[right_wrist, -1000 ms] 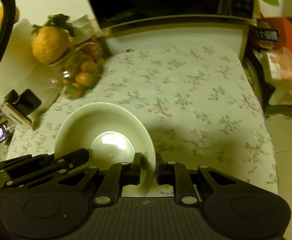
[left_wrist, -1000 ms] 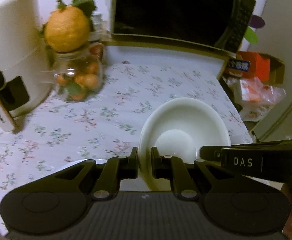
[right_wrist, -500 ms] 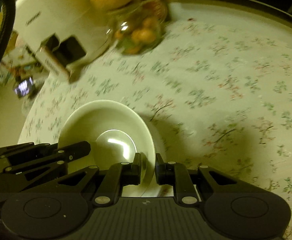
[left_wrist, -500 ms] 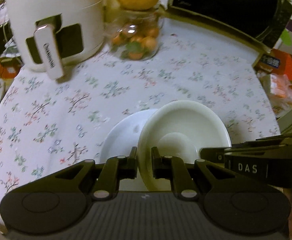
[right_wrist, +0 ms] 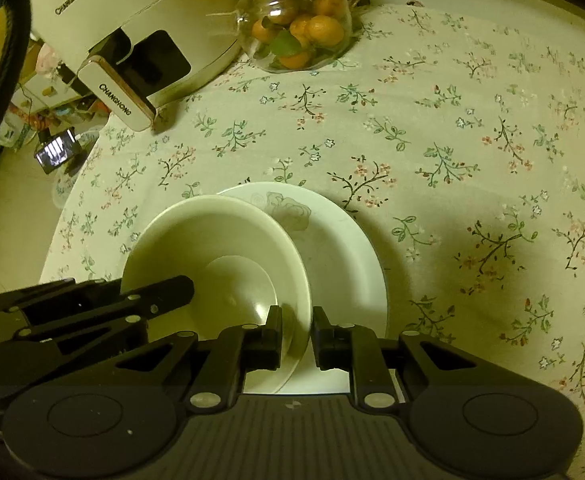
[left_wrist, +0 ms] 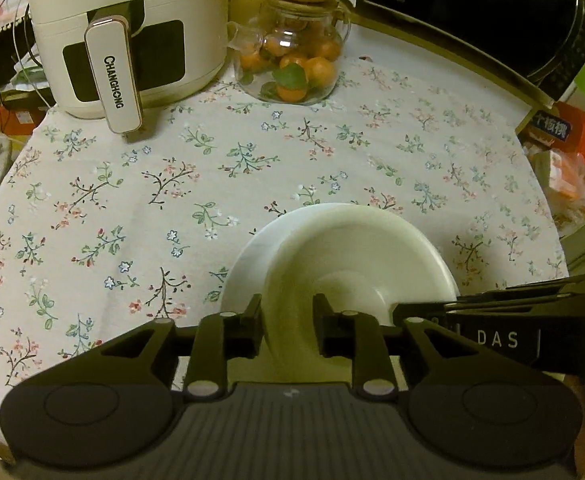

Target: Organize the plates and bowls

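Observation:
A white bowl (left_wrist: pixel 356 256) sits on a white plate (left_wrist: pixel 252 264) with a faint rose print, near the table's front edge. It also shows in the right wrist view as the bowl (right_wrist: pixel 212 248) on the plate (right_wrist: pixel 340 248). My left gripper (left_wrist: pixel 286 328) straddles the bowl's left rim, jaws parted wider than the rim. My right gripper (right_wrist: pixel 296 336) straddles the bowl's right rim, also parted, with gaps on both sides. Each gripper's fingers show in the other's view.
A white Changhong air fryer (left_wrist: pixel 124 28) stands at the back left. A glass jar of small oranges (left_wrist: pixel 292 60) stands beside it. A black microwave (left_wrist: pixel 484 20) is at the back right. The floral tablecloth (left_wrist: pixel 172 184) covers the table.
The bowl came down onto the plate with both grippers tilting toward the table. Both grippers have opened and let go of the bowl's rim.

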`<move>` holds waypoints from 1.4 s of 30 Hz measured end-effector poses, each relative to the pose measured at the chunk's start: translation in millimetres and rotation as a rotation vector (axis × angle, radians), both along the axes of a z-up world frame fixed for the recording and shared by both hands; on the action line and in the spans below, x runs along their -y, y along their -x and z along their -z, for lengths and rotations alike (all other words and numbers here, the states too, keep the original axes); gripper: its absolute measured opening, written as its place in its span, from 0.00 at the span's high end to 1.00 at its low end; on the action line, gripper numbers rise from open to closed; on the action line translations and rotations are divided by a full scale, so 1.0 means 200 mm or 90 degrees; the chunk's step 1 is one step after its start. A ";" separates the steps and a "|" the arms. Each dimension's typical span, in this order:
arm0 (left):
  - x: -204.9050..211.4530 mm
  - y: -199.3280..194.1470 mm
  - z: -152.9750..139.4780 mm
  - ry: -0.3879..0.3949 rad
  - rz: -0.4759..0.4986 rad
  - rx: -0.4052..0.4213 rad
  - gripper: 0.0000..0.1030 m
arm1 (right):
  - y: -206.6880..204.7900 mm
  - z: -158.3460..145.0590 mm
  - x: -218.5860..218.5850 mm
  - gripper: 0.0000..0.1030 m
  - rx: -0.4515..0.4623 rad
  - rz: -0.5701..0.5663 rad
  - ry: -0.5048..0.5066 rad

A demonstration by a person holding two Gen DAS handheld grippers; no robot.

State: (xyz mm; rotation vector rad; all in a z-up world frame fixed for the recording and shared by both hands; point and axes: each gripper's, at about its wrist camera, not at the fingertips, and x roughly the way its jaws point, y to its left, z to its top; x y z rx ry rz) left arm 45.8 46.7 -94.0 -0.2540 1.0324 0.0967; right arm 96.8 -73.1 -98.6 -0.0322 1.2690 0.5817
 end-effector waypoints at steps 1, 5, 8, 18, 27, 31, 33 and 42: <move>0.00 0.00 0.00 -0.001 -0.002 0.001 0.75 | 0.00 0.00 0.00 0.84 0.001 0.001 0.000; -0.01 0.00 0.00 -0.002 -0.007 0.007 0.74 | -0.01 -0.01 0.00 0.81 0.009 0.008 -0.001; -0.01 0.00 -0.01 -0.010 -0.006 0.016 0.74 | -0.01 -0.03 0.02 0.79 0.016 0.010 -0.007; 0.01 0.10 -0.13 -0.066 -0.013 0.064 0.36 | 0.08 -0.17 0.09 0.61 0.088 -0.007 -0.023; 0.05 0.37 -0.26 -0.106 -0.020 0.110 0.21 | 0.36 -0.23 0.20 0.58 0.156 0.026 -0.042; 0.08 0.52 -0.34 -0.123 -0.023 0.131 0.07 | 0.51 -0.30 0.25 0.52 0.161 0.061 -0.082; 0.10 0.60 -0.39 -0.137 -0.018 0.149 0.02 | 0.60 -0.37 0.28 0.43 0.186 0.067 -0.085; 0.15 0.83 -0.54 -0.142 -0.028 0.164 0.00 | 0.92 -0.57 0.37 0.15 0.223 0.084 -0.089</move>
